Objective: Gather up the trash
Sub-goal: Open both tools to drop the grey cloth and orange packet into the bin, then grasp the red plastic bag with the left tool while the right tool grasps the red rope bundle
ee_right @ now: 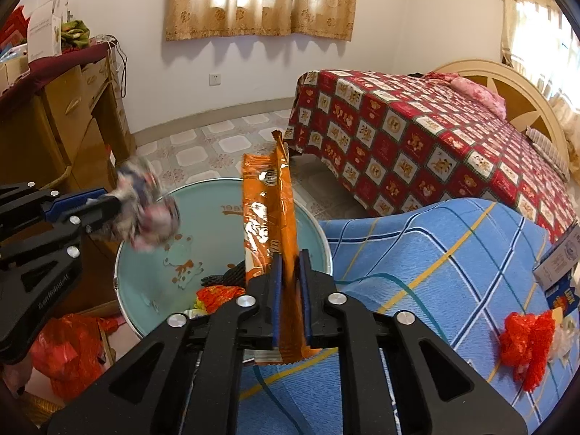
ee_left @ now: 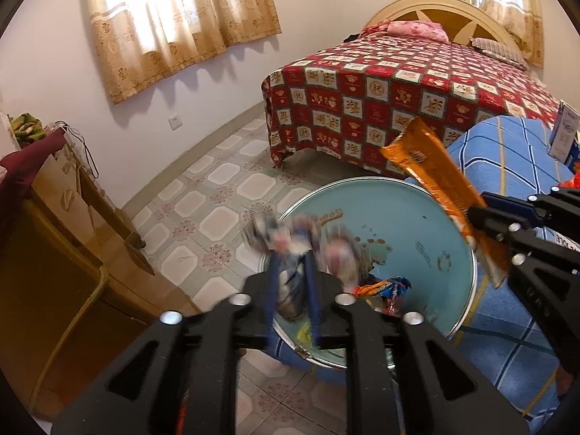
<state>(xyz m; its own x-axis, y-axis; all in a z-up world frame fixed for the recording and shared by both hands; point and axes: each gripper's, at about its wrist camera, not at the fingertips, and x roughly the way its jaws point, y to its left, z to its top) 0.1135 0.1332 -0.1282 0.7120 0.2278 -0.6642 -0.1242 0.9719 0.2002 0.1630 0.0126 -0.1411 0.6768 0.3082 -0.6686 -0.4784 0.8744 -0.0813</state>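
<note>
Both wrappers hang right over the bin [ee_right: 145, 311], low in frame. Right hand-held gripper [ee_right: 290, 282] pinches the upright orange wrapper [ee_right: 268, 210]; left hand-held gripper [ee_left: 291, 293] loosely straddles blurry crumpled trash [ee_left: 290, 239].

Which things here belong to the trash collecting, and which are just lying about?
Job: pale blue round basin; long orange foil wrapper; blurred crumpled wrapper; crumpled red plastic.
Lying about: red patterned bed; wooden cabinet; beige curtains.
</note>
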